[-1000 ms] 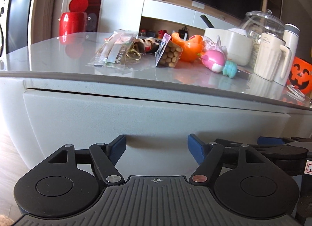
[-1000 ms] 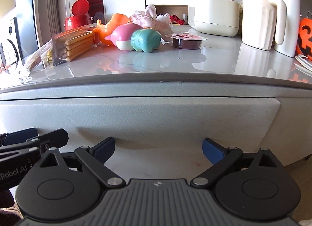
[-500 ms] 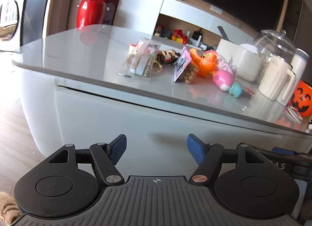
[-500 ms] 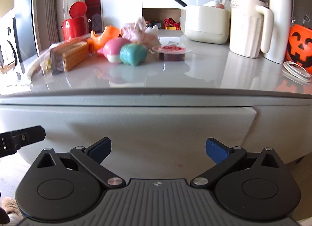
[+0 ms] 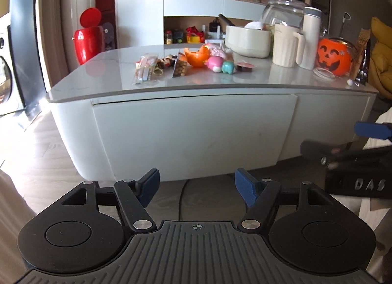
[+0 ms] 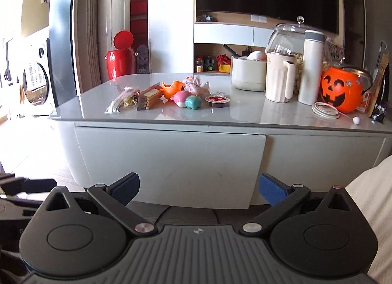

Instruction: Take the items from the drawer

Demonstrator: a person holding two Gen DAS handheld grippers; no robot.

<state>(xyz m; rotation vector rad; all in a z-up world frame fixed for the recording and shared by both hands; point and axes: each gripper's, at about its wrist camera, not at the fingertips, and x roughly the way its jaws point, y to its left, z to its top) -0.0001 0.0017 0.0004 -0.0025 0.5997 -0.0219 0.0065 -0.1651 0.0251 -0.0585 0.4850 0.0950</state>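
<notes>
The white drawer front (image 5: 193, 134) (image 6: 169, 161) sits flush under the grey tabletop, pushed in. On the top lie a snack packet (image 5: 147, 70), a biscuit-stick pack (image 6: 149, 95), an orange duck toy (image 5: 196, 57), pink and teal toys (image 6: 188, 100) and a small jelly cup (image 6: 216, 101). My left gripper (image 5: 196, 187) is open and empty, well back from the drawer. My right gripper (image 6: 198, 186) is open and empty too, also back from it. The right gripper's blue finger (image 5: 372, 130) shows at the left view's right edge.
A white bowl (image 5: 247, 41), cream jug (image 5: 286, 46), white flask (image 5: 311, 38), glass jar (image 6: 291, 36) and orange pumpkin bucket (image 6: 343, 90) stand at the table's right. A red bin (image 5: 88, 41) stands behind. Wood floor (image 5: 39, 151) lies in front; white cloth (image 6: 374, 200) at right.
Both grippers have pulled back and up from the drawer front, which was close before; the whole table now shows. Both stay open and empty.
</notes>
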